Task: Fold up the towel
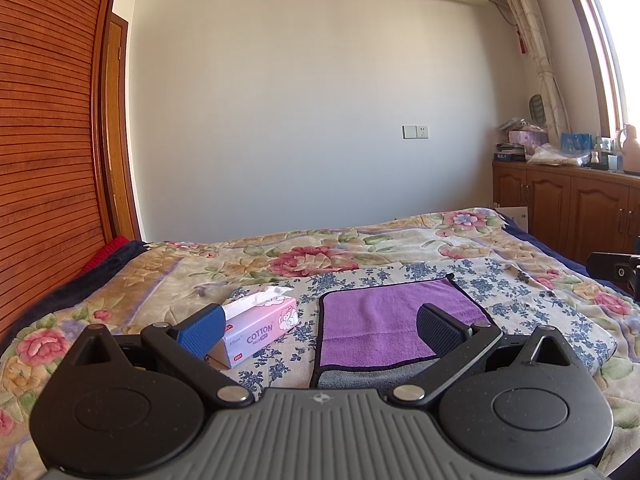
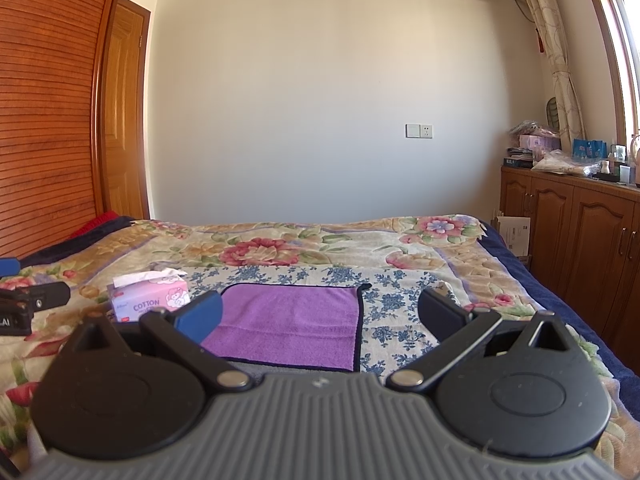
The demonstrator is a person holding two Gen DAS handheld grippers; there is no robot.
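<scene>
The towel [image 1: 394, 328] lies flat on the bed [image 1: 120, 292], on a blue-flowered cloth [image 1: 500, 280]. It is purple with a dark edge, and a grey strip shows along its near side; a faint crease runs across it. A tissue box [image 1: 262, 326] sits just to its left. The left gripper [image 1: 320, 330] and right gripper [image 2: 320, 318] hover above the near edge, jaws released and holding nothing.
</scene>
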